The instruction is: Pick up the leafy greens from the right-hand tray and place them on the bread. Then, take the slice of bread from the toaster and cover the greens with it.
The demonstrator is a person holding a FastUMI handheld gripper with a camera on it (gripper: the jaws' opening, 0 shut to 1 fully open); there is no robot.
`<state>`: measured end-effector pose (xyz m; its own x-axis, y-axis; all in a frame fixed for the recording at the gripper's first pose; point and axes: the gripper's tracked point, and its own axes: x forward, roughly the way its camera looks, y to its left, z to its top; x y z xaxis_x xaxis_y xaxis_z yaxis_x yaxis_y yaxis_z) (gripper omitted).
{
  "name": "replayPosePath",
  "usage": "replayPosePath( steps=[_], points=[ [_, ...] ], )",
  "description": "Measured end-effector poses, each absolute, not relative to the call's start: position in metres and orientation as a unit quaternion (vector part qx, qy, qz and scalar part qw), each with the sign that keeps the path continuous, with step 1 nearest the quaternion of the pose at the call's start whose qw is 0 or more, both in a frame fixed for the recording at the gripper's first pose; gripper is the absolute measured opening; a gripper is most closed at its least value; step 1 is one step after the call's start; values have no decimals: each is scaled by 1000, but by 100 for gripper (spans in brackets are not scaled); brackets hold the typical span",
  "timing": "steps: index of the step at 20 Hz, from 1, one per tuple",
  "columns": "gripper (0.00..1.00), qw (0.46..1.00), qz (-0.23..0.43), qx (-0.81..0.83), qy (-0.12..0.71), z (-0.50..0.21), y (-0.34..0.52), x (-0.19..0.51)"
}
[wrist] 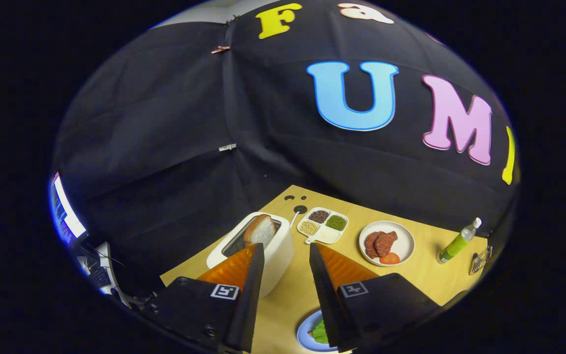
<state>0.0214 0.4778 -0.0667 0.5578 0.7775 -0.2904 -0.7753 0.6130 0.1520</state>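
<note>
My gripper (285,253) is held high above the table with its fingers spread wide apart. Nothing lies between them and nothing is in their grasp.

Position of the task items:
- The toaster (278,248), white, sits just ahead of my left finger (253,275), and its near end is partly hidden behind that finger.
- The slice of bread (260,229) stands upright in the toaster slot, its top clear of the rim.
- The leafy greens (319,332) lie on a blue plate (304,339) below my right finger (323,280), close under the gripper body. The finger covers most of the plate, so I cannot tell whether bread lies beneath the greens.

Step in hand, as I judge it: the fingers are free and aimed toward the toaster, so the bread pick is the likely step. The next move calls for lowering the gripper, shifting left to bring the slice between the fingers, and closing on its flat faces above the slot rim. Grip lightly; the slice looks soft.

Surface and room: the table (420,275) is pale wood. Beyond the fingers stand a divided dish (323,225) of dry grains and a white plate (401,236) with meat slices. A green bottle (458,242) stands farther right. Black cloth forms the wall behind. A lit monitor (64,211) sits far left.
</note>
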Motion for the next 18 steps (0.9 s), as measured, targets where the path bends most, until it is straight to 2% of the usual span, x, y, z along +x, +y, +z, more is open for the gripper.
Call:
replayPosePath(
  steps=[9,18],
  points=[
    [59,880,428,-31,201,-103,594,41],
    [57,893,355,-36,273,-161,626,80]
  ],
)
